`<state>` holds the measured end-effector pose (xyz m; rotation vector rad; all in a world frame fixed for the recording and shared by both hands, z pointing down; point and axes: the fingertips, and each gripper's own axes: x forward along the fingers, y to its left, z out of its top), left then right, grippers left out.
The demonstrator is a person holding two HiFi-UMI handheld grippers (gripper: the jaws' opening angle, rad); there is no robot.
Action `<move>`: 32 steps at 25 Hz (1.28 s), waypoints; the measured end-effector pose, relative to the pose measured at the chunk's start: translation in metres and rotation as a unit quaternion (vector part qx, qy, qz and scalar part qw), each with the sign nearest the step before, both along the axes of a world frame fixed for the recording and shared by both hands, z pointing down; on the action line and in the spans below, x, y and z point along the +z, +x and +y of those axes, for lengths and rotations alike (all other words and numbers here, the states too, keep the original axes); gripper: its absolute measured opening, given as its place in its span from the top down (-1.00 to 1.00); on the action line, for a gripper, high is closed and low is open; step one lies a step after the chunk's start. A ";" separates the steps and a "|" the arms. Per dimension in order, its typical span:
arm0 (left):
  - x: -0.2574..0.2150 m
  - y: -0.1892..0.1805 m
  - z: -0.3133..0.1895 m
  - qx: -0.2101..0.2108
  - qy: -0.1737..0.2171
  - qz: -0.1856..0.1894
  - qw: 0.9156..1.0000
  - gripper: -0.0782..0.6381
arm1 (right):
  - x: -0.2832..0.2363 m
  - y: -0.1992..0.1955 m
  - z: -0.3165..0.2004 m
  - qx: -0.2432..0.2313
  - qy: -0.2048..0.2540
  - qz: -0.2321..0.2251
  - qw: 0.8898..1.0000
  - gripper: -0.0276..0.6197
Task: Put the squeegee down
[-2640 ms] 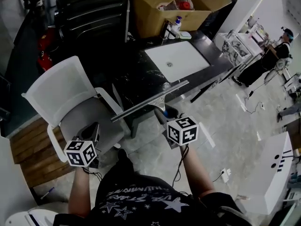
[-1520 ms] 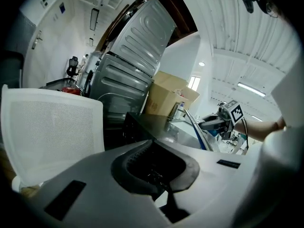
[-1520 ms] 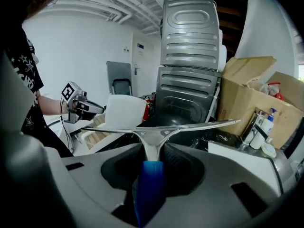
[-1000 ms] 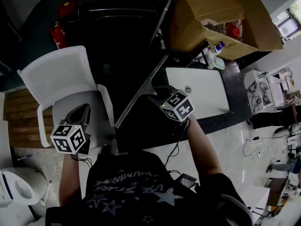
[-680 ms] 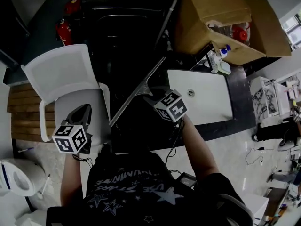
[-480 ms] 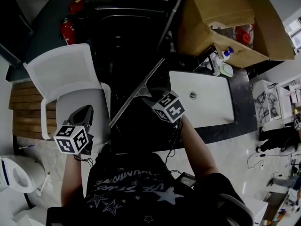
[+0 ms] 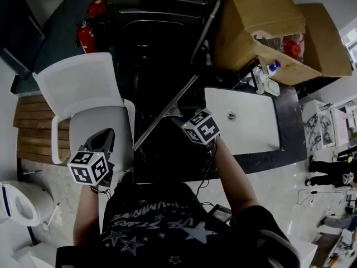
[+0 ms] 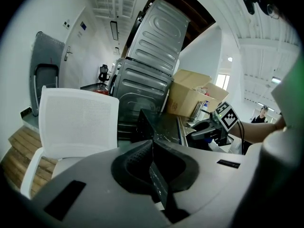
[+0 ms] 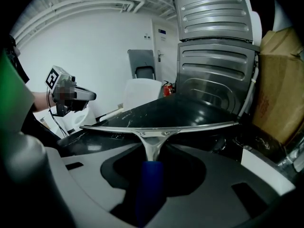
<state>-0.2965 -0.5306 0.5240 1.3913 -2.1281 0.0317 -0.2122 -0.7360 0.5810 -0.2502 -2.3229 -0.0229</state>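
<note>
Blue-handled squeegee point(image 7: 166, 111) sits pinched by its handle point(image 9: 151, 184) between the fingers of the right gripper point(image 7: 182, 114), held over the black marbled countertop point(image 7: 256, 156). Whether the blade touches the stone I cannot tell. Its long metal blade point(image 9: 161, 126) runs diagonally in the head view, from beside the white chair point(image 7: 78, 88) up toward the cardboard box point(image 7: 262, 21), with the handle pointing back at the person. The left gripper point(image 7: 105, 137), over the chair seat, has its fingers pressed together on nothing. White lettering with stars crosses the black shirt point(image 7: 162, 228); the words are too warped to read.
</note>
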 end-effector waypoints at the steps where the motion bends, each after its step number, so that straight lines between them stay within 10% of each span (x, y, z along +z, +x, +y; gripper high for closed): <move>1: 0.000 0.000 0.000 0.002 -0.001 0.000 1.000 0.72 | 0.000 0.000 0.000 0.002 0.000 0.001 1.000 0.47; 19: -0.011 -0.014 -0.014 0.075 0.028 0.007 0.997 0.72 | -0.037 0.024 -0.006 0.085 0.049 -0.022 0.995 0.44; 32: -0.044 -0.015 -0.028 0.213 0.071 -0.007 0.974 0.72 | -0.105 0.060 0.018 0.279 0.076 -0.141 0.947 0.52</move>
